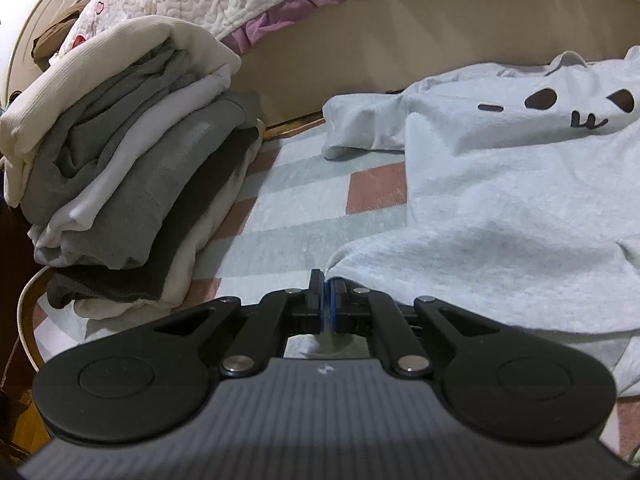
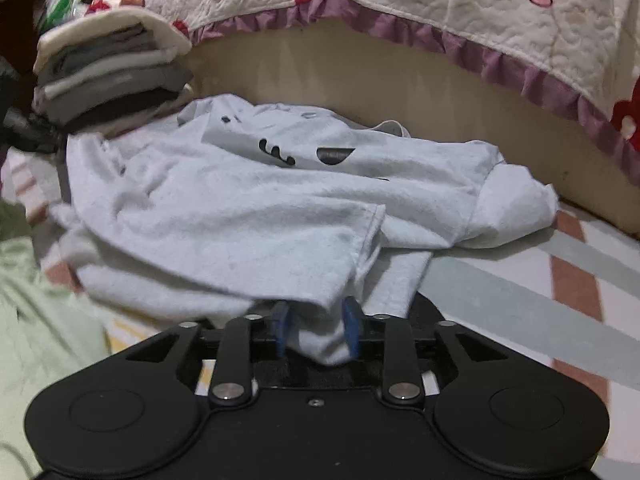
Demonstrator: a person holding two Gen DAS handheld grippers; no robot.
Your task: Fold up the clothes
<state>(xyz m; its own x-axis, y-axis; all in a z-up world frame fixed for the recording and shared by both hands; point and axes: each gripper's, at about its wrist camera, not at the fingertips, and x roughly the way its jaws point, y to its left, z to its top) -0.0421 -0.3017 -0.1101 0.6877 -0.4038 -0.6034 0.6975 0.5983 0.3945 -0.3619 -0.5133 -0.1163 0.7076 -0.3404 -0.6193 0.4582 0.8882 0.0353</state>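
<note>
Lying spread on a checked mat point(image 1: 288, 216) of pale blue, white and pink squares is a pale grey shirt point(image 1: 500, 200), the thing being folded. No brand or readable writing shows; the shirt's only print is a cartoon face with two dark oval eyes, a small curled mouth and a short dash, at 2 o'clock in the left wrist view and just above centre in the right wrist view.

Left gripper point(image 1: 325, 292), at 6 o'clock in its view: fingers pressed together, pinching the shirt's near edge. Right gripper point(image 2: 316, 320), at 6 o'clock in its view: blue pads spread apart with a loose fold of the shirt hanging between them; whether the pads press on it cannot be told.

A stack point(image 1: 132, 168) of folded clothes in cream, grey, white and near-black stands on the mat at 9 o'clock in the left view, well apart from the shirt. Behind, at 12 o'clock, a quilt point(image 2: 480, 8) with a purple frill hangs over a cream bed side point(image 2: 360, 80). Pale green cloth point(image 2: 36, 320) lies at 8 o'clock in the right view.
</note>
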